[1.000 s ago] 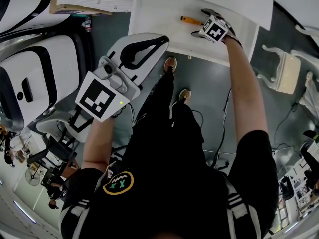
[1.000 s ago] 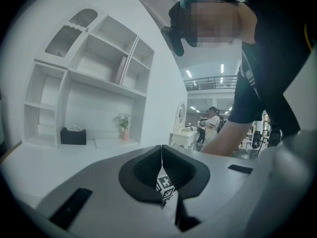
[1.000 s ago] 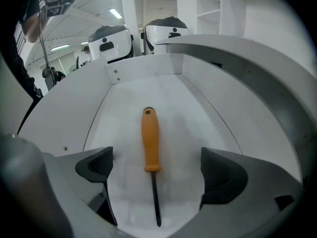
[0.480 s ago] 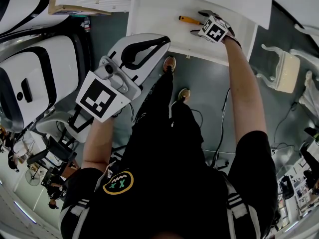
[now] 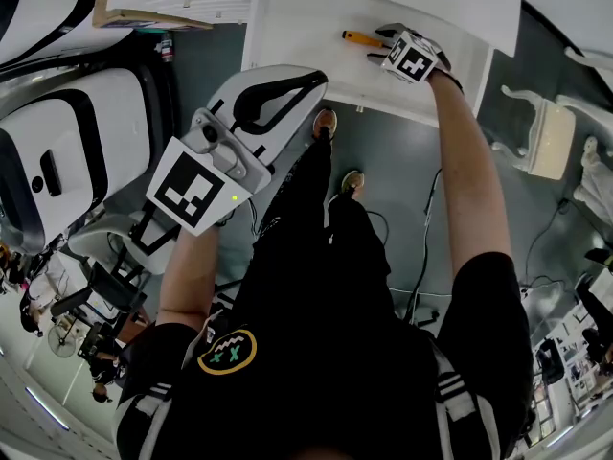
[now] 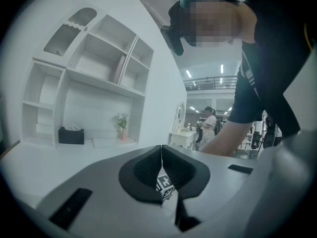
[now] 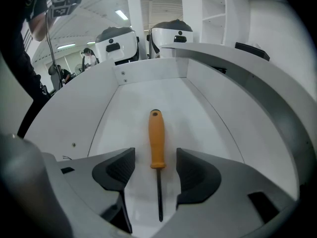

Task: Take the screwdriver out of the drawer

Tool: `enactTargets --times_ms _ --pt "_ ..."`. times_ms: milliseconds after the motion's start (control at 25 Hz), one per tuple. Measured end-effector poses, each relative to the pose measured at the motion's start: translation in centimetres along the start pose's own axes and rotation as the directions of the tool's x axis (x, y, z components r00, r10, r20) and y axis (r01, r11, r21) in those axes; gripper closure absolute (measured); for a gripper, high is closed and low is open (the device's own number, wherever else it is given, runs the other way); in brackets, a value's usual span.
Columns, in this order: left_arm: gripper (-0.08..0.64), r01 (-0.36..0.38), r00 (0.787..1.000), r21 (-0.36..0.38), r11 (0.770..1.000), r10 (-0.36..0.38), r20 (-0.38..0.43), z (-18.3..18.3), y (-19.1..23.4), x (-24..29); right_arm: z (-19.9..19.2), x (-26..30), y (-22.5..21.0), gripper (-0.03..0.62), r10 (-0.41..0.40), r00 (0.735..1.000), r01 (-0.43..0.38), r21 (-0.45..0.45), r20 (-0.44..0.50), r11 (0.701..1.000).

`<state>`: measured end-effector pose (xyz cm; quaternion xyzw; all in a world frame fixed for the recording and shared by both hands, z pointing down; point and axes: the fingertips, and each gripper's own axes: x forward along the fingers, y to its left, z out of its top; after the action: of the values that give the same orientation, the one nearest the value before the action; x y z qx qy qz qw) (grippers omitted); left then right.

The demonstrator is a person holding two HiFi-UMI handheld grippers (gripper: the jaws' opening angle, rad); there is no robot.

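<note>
An orange-handled screwdriver [image 7: 157, 140] lies flat on the floor of the open white drawer [image 7: 148, 90], handle pointing away from me. In the head view the screwdriver [image 5: 362, 38] sits at the top centre of the drawer [image 5: 297, 56]. My right gripper [image 7: 155, 155] points down into the drawer. Its jaws are closing, one on each side of the handle's lower end, and a gap shows on both sides. My left gripper [image 5: 319, 77] is held level in front of the drawer, shut and empty, its pads meeting [image 6: 162, 150].
A white curved chair [image 5: 541, 137] stands right of the drawer. Large white machines [image 5: 57, 151] fill the left. Cables [image 5: 421, 257] and the person's shoes [image 5: 328, 123] are on the dark floor below the drawer front. A white shelf unit [image 6: 94, 78] shows in the left gripper view.
The right gripper's jaws have drawn closer together around the screwdriver in the drawer. The left gripper has stayed where it was.
</note>
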<state>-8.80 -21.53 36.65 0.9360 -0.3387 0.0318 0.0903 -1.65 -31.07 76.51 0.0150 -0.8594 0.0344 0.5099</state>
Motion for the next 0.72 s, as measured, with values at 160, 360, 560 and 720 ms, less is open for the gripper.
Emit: enactTargets --times_ms 160,360,560,720 --pt "0.540 -0.001 1.000 -0.002 1.000 0.001 0.000 -0.17 0.03 -0.05 0.20 0.17 0.24 0.342 0.003 1.000 -0.003 -0.011 0.010 1.000" --pt "0.540 0.000 1.000 -0.002 1.000 0.000 0.000 -0.21 -0.03 -0.04 0.23 0.17 0.55 0.443 0.008 1.000 -0.007 -0.024 0.012 1.000" --pt "0.540 0.001 1.000 -0.003 1.000 -0.001 0.002 -0.23 -0.02 -0.03 -0.02 0.11 0.57 0.488 -0.001 1.000 0.001 -0.022 -0.019 1.000" --pt "0.540 0.004 1.000 -0.001 1.000 -0.004 0.002 -0.11 -0.07 -0.03 0.05 0.01 0.46 0.489 -0.018 1.000 0.018 -0.019 -0.021 1.000"
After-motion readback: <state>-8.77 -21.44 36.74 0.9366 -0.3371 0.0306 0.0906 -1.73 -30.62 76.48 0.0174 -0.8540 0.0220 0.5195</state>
